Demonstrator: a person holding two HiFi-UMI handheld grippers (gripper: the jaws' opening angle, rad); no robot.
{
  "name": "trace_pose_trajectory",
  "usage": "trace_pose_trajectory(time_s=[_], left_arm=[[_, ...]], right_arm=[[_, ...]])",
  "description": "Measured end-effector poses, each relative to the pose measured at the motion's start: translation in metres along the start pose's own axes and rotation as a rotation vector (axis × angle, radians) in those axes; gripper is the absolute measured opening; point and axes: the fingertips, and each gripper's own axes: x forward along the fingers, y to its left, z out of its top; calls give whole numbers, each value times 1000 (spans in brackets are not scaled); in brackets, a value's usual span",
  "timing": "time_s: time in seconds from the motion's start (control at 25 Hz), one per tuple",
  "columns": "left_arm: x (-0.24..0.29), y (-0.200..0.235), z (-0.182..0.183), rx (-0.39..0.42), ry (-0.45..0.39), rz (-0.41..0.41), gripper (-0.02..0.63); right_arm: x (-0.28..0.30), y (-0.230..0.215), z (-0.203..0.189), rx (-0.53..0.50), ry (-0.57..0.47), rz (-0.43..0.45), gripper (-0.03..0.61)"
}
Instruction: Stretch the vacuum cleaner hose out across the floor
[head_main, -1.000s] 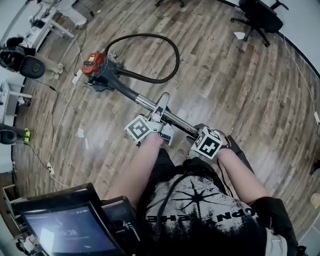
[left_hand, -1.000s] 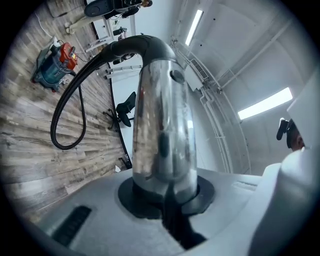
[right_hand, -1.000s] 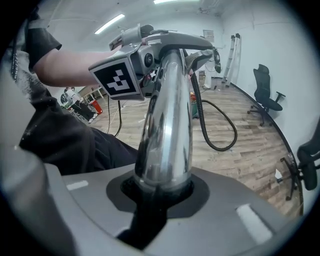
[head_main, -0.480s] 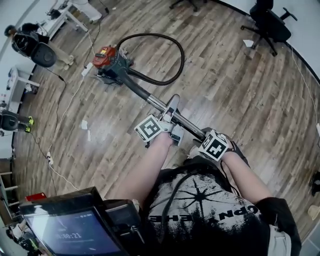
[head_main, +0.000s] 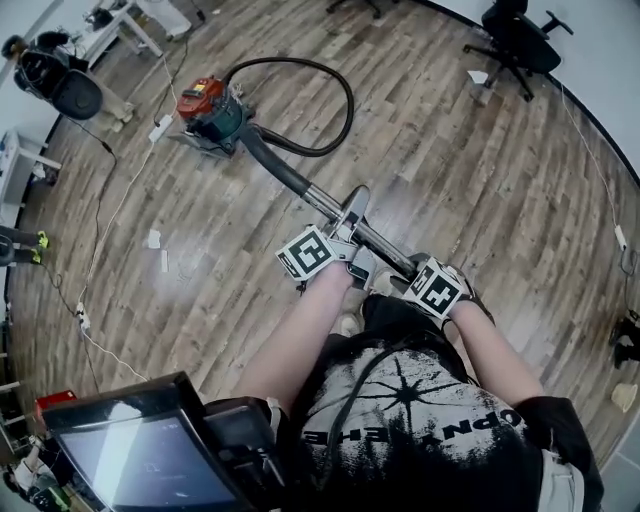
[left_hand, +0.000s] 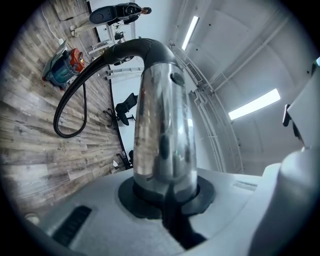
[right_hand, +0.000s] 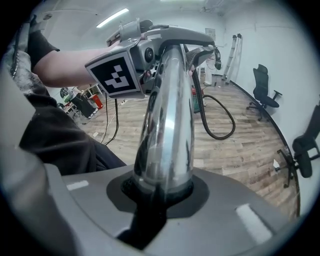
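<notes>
Back come both tools, and the vacuum body (head_main: 205, 103) now sits farther ahead of them than a second ago. Left forearm (head_main: 300, 320) reaches forward, left tool (head_main: 347, 222) clamped tight on the chrome wand (head_main: 322, 198). Right forearm (head_main: 490, 350) angles in, right tool (head_main: 408, 268) tipped steeply down and gripping the same wand closer to the body. The hose (head_main: 350, 100) is still curled in a loop beyond the left tool, beside the vacuum. Bare floor (head_main: 480, 180) opens to the right of the right tool, out to an office chair (head_main: 515, 35). A white cable (head_main: 118, 205) trails well left of the left tool.
</notes>
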Motion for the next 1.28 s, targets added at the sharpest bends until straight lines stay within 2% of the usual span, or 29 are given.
trace_pose_trajectory(time_s=[0.28,0.44,0.52,0.64,0.72,0.8,0.84,0.96,1.12,1.2,1.28], left_arm=[[-43,-21,-58,-102,33,-98,38],[-55,-41,-96,-169,31,-107,37],[-57,-37,-96,-107,42,-76,38],[-47,-50,-96,-187,15,-136,37],[-45,-53,-100,-140,4,-124,37],[-45,-55,-112,-74,1,-78,37],[-44,-58,-121,-64,-2,-60,37],[-32,-74,-158,-111,-28,-61,37],[-8,-103,-212,-187,-84,-109,37],[-2,-105,-232,-128,-93,-86,37],[4,-111,-251,-137,-115,-83,37]], right_arm=[[-8,62,-47,51,45,-41,84],[-27,82,-81,58,64,-59,83],[-31,82,-80,46,62,-62,84],[-35,77,-80,51,57,-48,84],[-42,74,-86,33,44,-51,83],[-51,71,-98,15,25,-56,83],[-55,69,-108,10,24,-56,83],[-73,63,-145,-12,28,-48,81],[-103,52,-198,-47,26,-19,81],[-114,48,-221,-63,29,-2,83],[-122,44,-242,-80,31,12,83]])
